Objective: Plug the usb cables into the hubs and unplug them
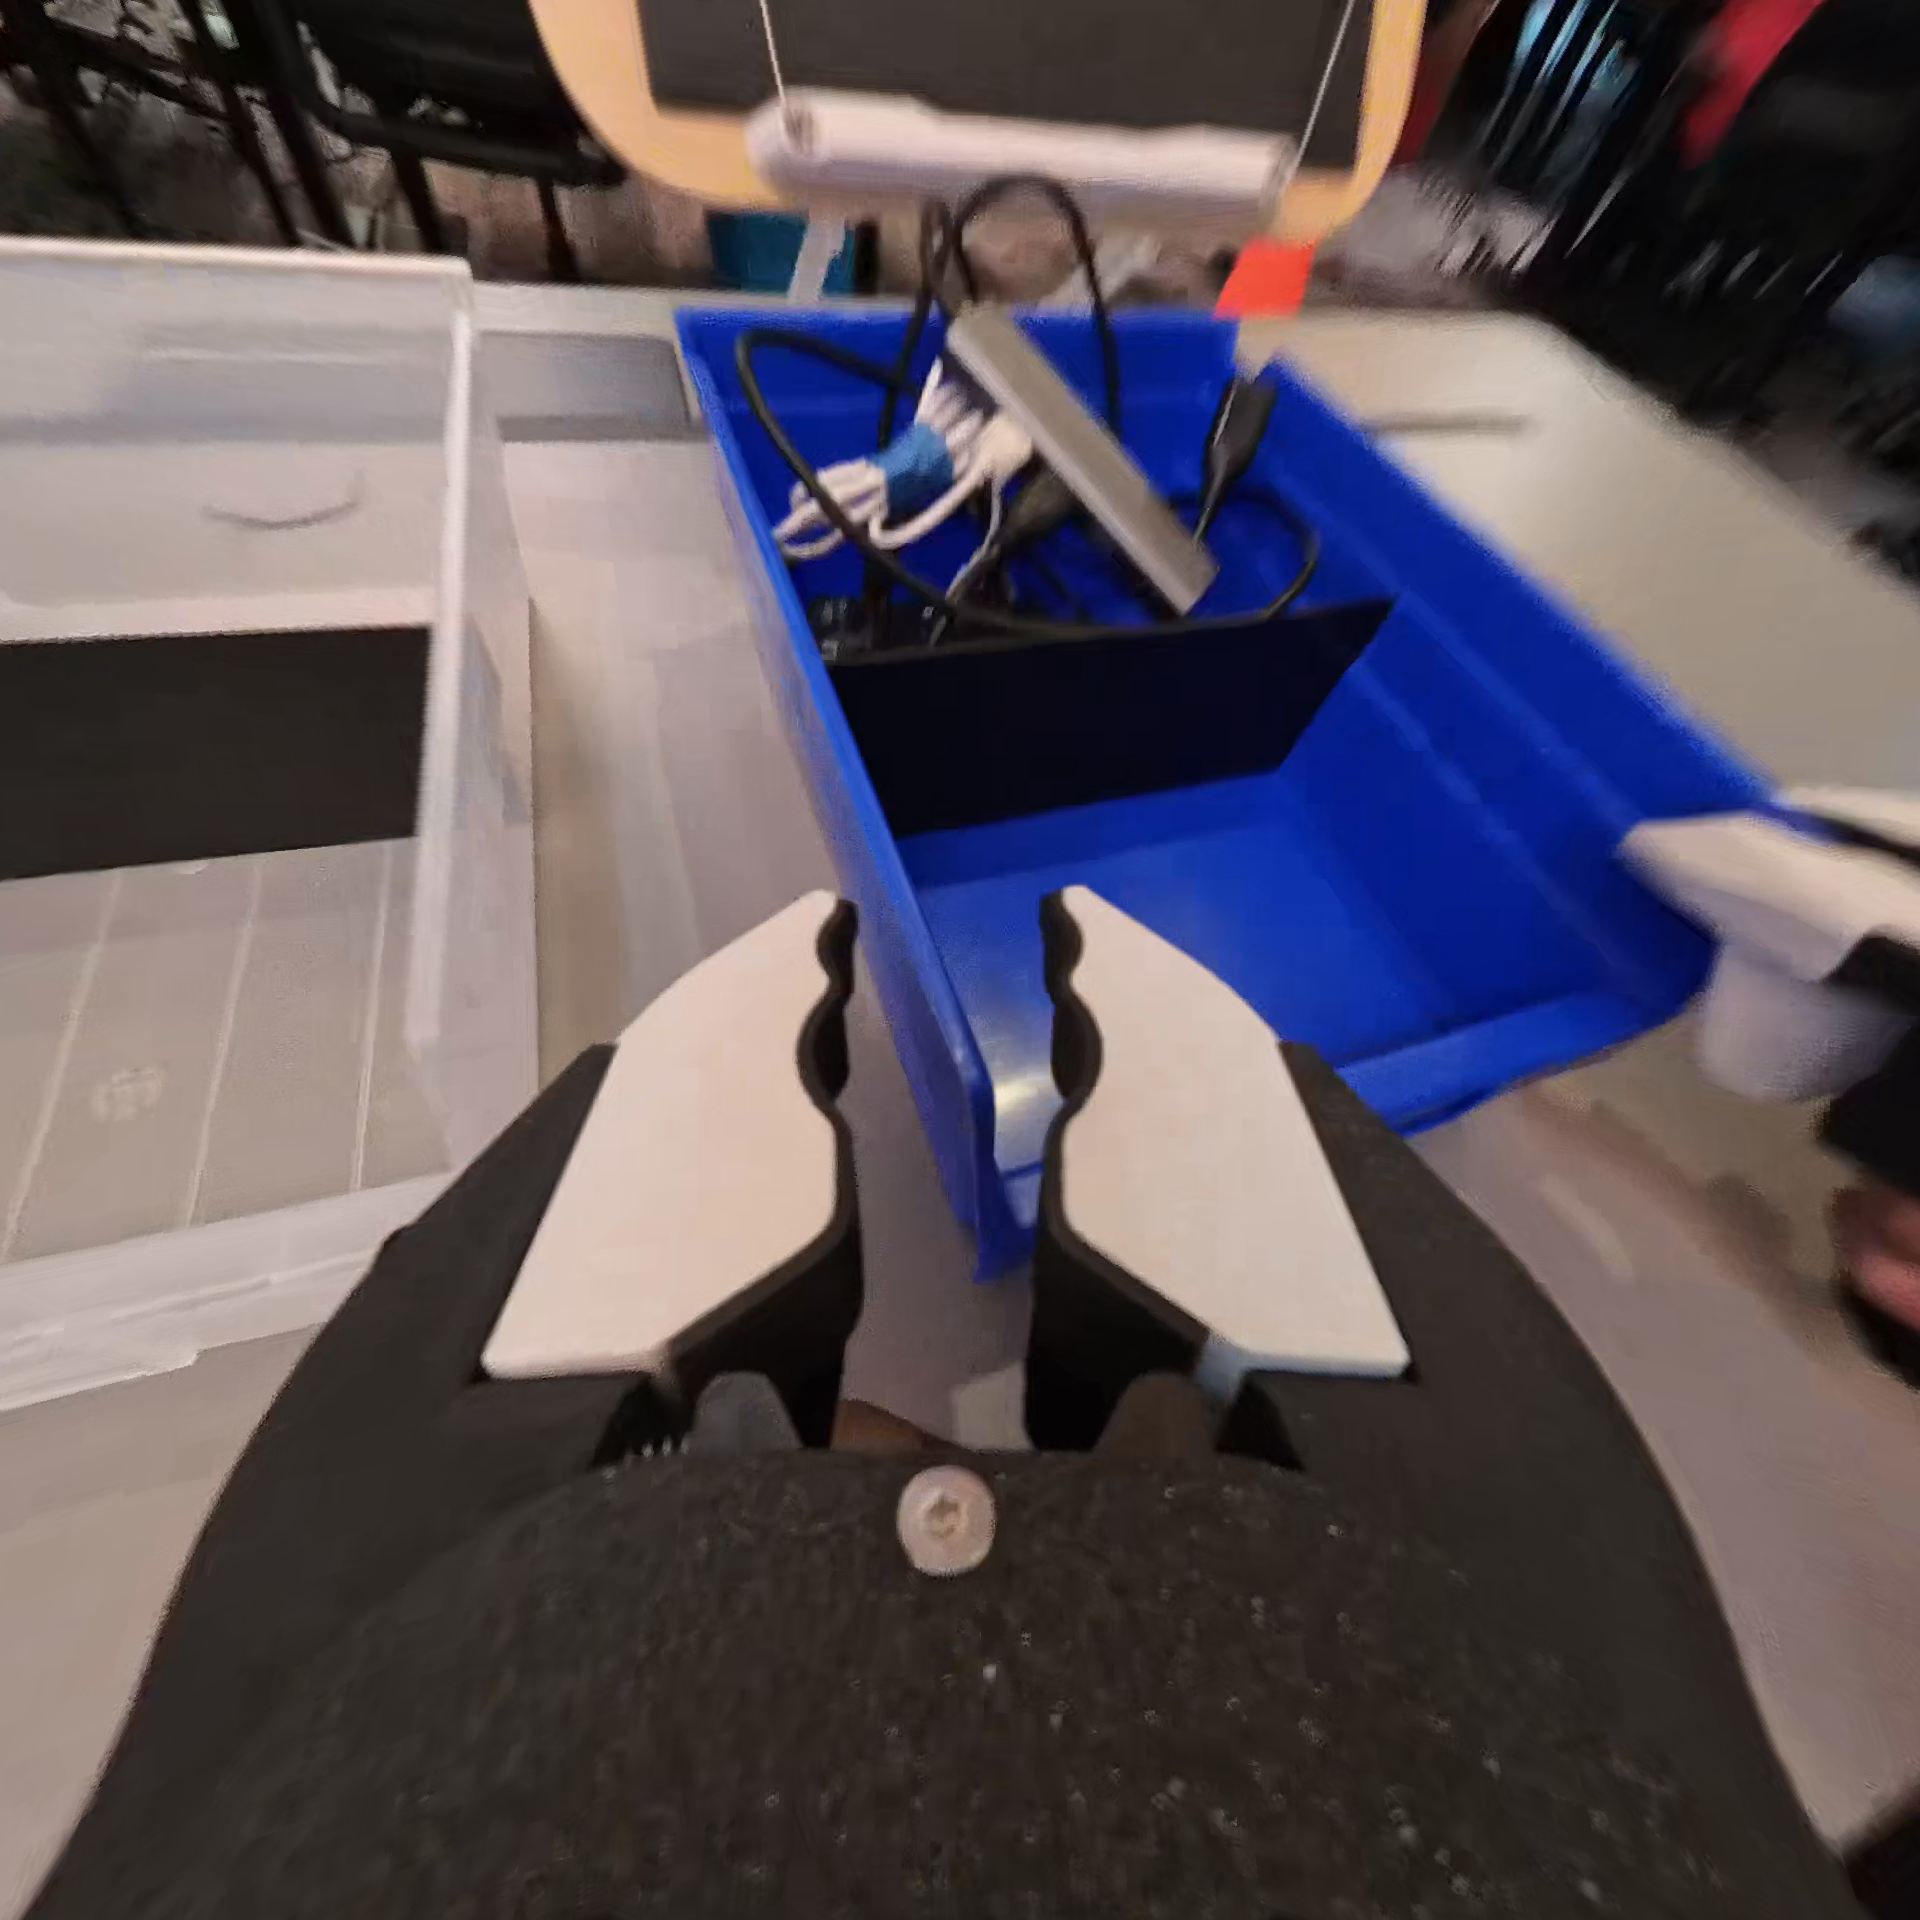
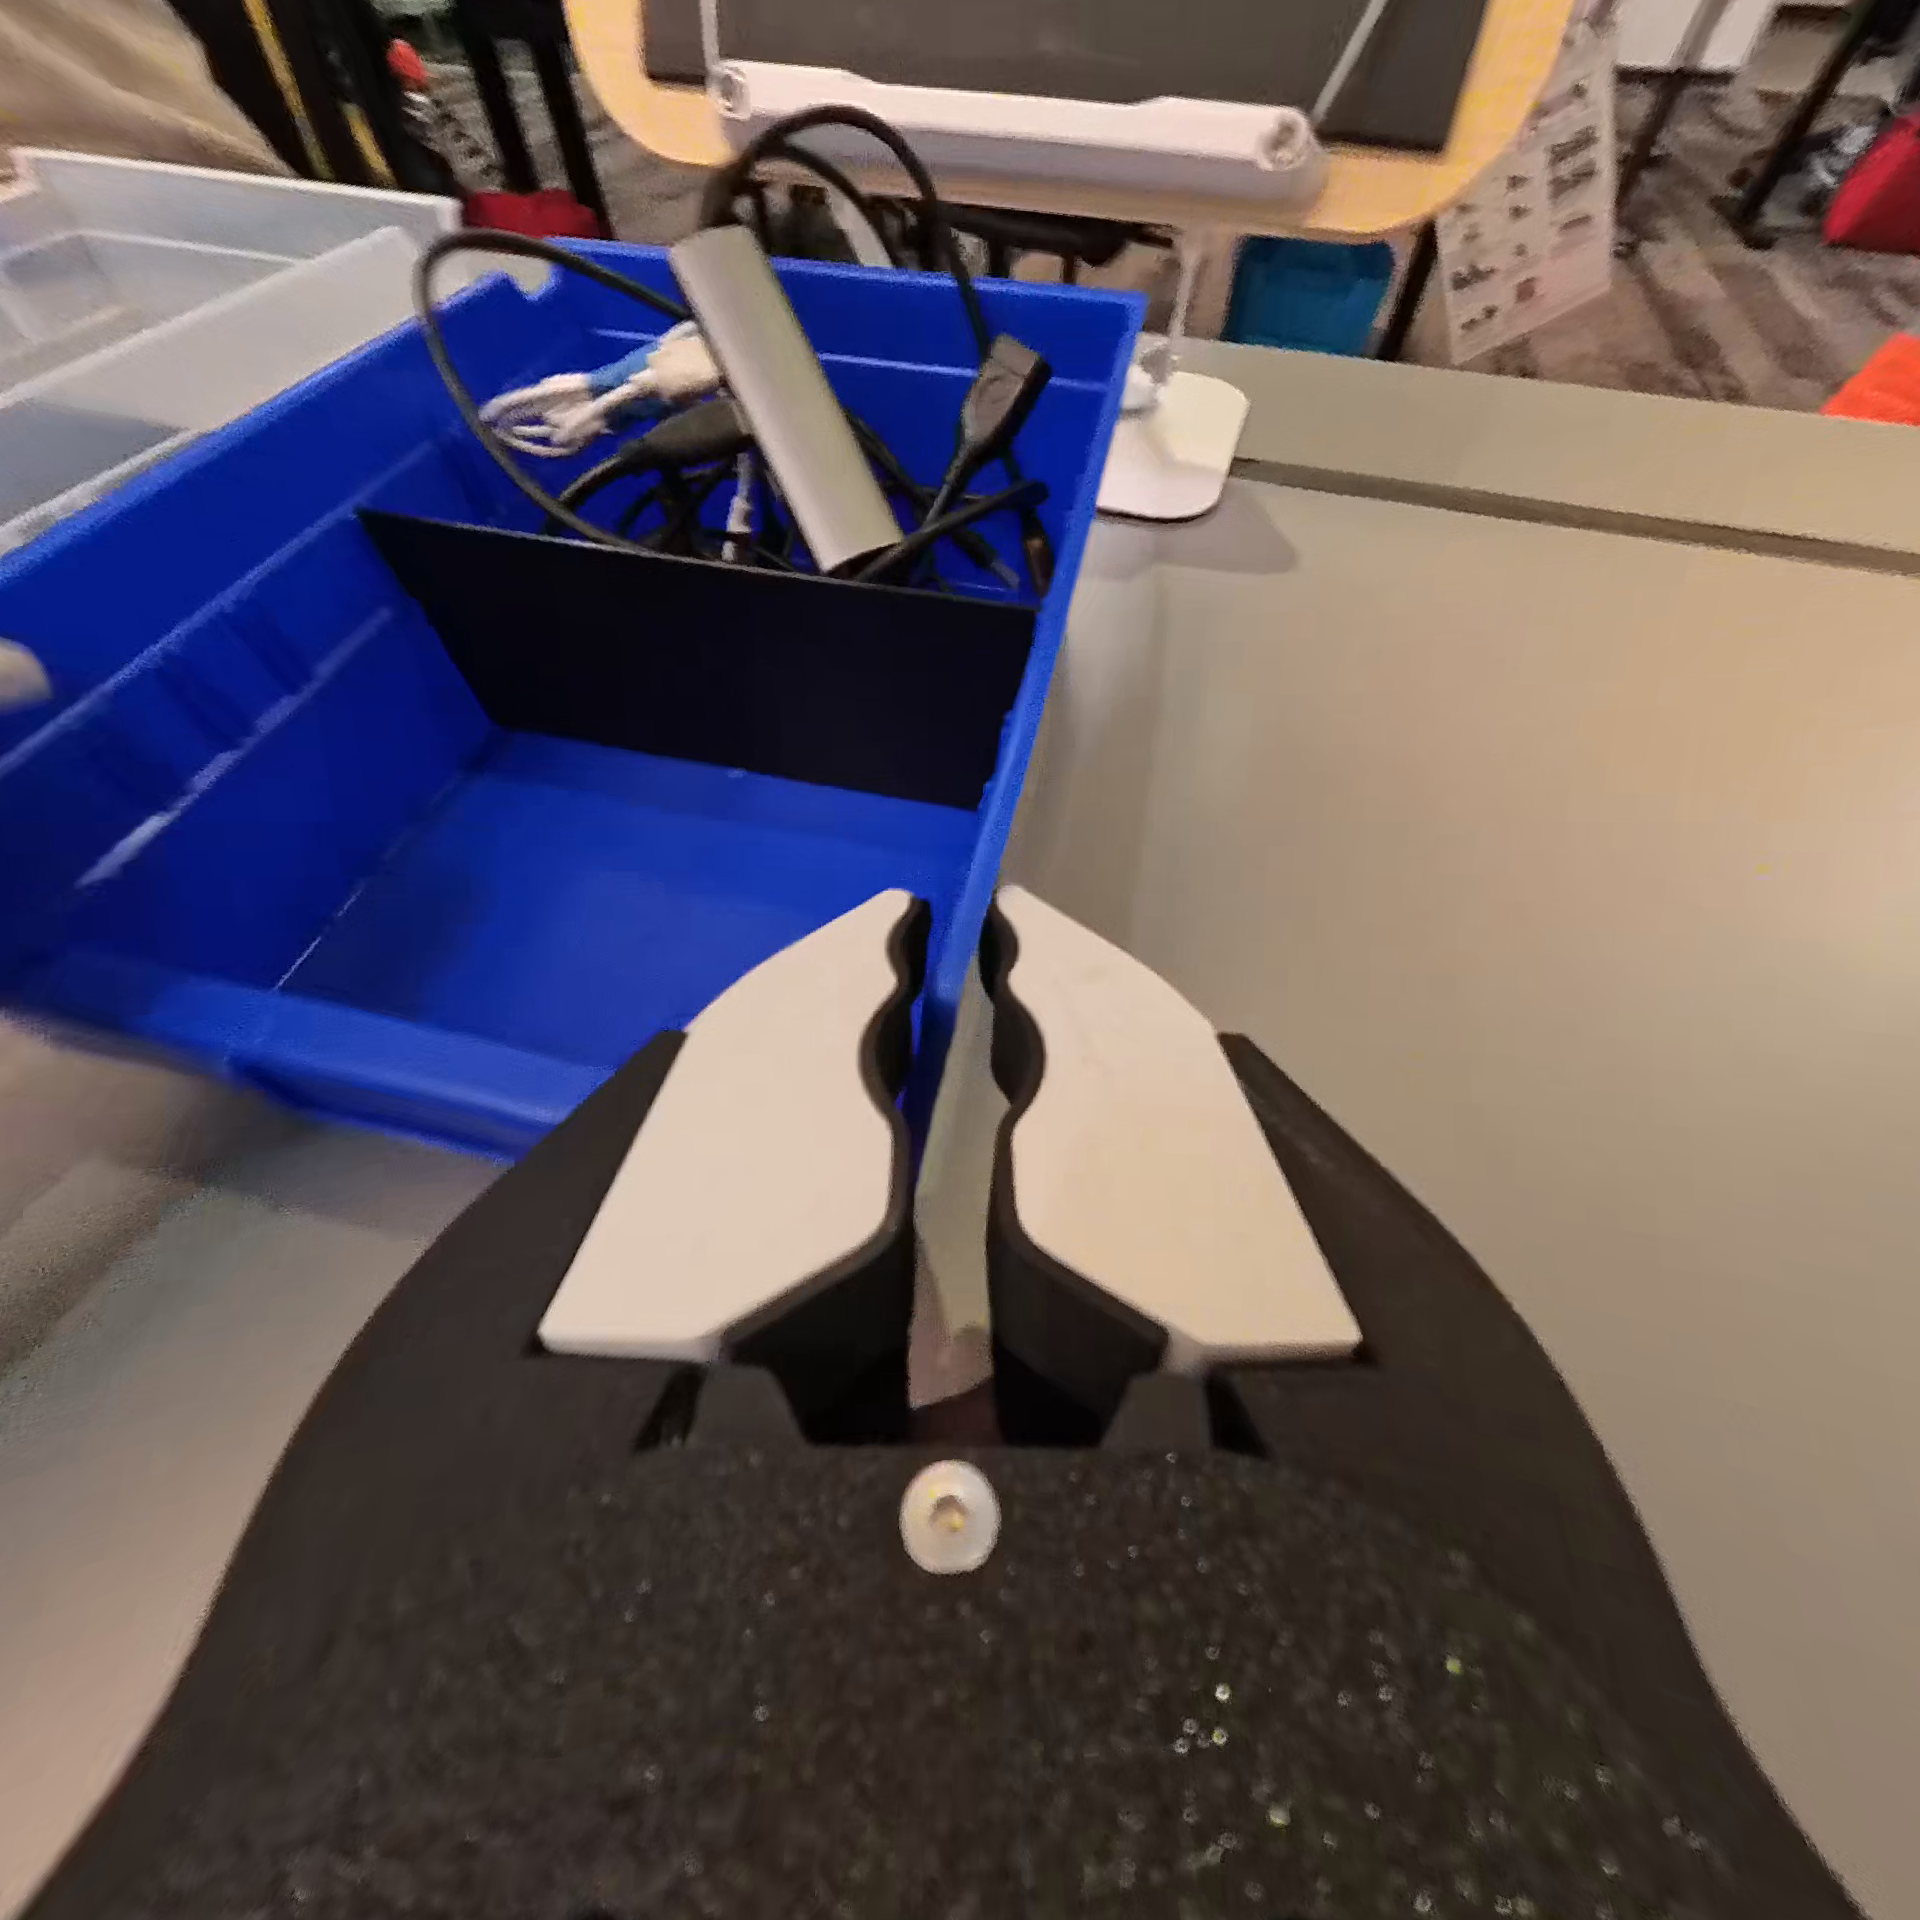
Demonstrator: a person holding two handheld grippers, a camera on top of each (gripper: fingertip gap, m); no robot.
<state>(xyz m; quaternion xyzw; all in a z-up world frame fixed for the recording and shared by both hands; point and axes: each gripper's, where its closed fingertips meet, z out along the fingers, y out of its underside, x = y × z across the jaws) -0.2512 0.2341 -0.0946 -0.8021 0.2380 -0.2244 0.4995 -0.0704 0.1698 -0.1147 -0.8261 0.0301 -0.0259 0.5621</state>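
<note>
1. While both views are smeared with motion blur, the layout reads clearly enough: a blue bin (image 1: 1538,727) stands on a grey table (image 2: 1507,831), split by a dark divider (image 1: 1091,717) into a far compartment and a near one.
2. The near compartment shows only its bare blue floor.
3. The far compartment holds the task's things in a tangle — a silver USB hub (image 1: 1081,462) leaning tilted, one end up near the bin's far wall and the other down among the cords.
4. Black cables (image 2: 582,301) loop around the hub and arch above the rim, one ending in a black plug (image 2: 1003,390) that stands up near the right wall.
5. A white cable bundle (image 1: 894,488), wrapped with a blue band, lies just left of the hub.
6. The left gripper (image 1: 945,914) hovers over the bin's near left corner, jaws parted with a plain gap, nothing between them.
7. The right gripper (image 2: 956,914) sits at the bin's right wall; its jaws stand closer together, and only the wall's edge and the table show through the narrow slot — no object is pinched.
8. In the left wrist view the right gripper appears blurred at the bin's right edge.
9. A clear plastic tub (image 1: 260,623) stands just left of the bin.
10. Behind the bin, a white stand (image 2: 1174,457) rests on the table, carrying a tan-framed dark panel (image 2: 1039,62).
</note>
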